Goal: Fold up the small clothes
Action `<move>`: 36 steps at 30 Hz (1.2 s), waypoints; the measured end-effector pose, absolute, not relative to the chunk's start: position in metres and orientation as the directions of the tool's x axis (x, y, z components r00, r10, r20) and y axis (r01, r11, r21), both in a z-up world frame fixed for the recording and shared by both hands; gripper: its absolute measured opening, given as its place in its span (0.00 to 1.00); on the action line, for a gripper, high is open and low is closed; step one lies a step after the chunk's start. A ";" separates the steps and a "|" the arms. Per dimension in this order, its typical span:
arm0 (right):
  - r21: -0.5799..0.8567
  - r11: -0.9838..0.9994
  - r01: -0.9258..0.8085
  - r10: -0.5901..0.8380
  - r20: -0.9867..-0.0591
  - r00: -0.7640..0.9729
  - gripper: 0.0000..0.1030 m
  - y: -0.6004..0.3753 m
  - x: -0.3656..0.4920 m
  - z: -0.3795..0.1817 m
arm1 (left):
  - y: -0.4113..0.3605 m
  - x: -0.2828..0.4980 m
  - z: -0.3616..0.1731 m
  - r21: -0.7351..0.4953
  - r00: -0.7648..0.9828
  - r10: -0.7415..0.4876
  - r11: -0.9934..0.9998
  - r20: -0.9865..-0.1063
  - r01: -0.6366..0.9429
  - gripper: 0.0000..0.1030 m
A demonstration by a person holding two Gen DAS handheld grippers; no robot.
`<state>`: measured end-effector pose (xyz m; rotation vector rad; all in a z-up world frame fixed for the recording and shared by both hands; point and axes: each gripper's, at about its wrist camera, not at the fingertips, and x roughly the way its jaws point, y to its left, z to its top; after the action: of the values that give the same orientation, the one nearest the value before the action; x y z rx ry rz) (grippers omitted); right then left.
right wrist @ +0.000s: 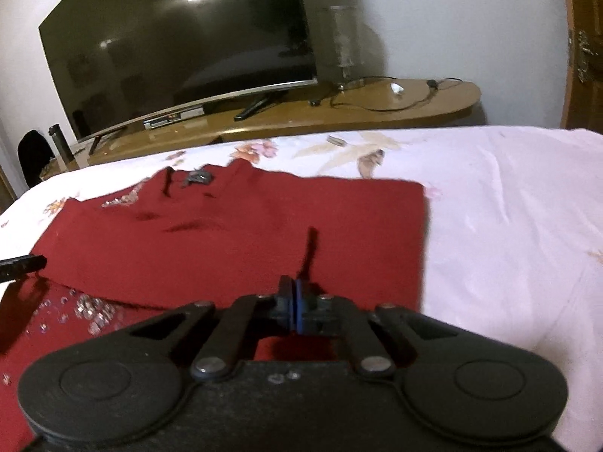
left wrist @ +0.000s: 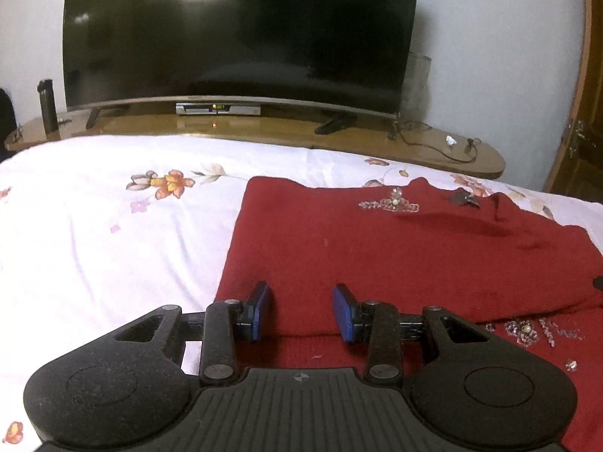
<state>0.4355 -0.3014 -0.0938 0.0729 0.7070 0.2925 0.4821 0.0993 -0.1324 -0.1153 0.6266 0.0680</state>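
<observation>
A dark red knitted garment with beaded trim lies on the white floral bed sheet, its far part folded over the near part. My left gripper is open just above the fold's near edge, blue pads apart, holding nothing. The garment also shows in the right wrist view. My right gripper has its pads pressed together over the garment's near right part; I cannot tell if cloth is pinched between them. The tip of the left gripper shows at the left edge of the right wrist view.
Beyond the bed stands a wooden TV table with a large dark television, a set-top box, a black bottle, a glass vase and cables. A wooden door is at the right.
</observation>
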 end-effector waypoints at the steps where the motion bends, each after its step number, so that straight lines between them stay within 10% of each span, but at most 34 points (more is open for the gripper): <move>1: 0.171 0.956 -0.240 0.293 -0.628 0.721 0.02 -0.303 0.435 -0.096 | 0.099 0.481 -0.131 -0.088 0.807 0.028 0.991 -0.589 -0.099 0.36; 11: 0.333 0.913 -0.236 0.399 -0.615 0.680 0.30 -0.309 0.439 -0.092 | 0.114 0.456 -0.125 -0.144 0.832 0.089 0.969 -0.548 -0.199 0.37; 16: 0.303 0.907 -0.292 0.420 -0.606 0.675 0.11 -0.292 0.441 -0.097 | 0.111 0.458 -0.130 -0.096 0.806 0.103 0.976 -0.583 -0.195 0.37; 36: 0.145 0.945 -0.294 0.319 -0.610 0.725 0.11 -0.300 0.452 -0.092 | 0.132 0.449 -0.125 -0.173 0.815 0.130 0.947 -0.564 -0.271 0.37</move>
<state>0.4516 -0.2996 -0.0915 0.0391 0.6800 0.3381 0.4493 0.1319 -0.1253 -0.2514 0.5802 0.2162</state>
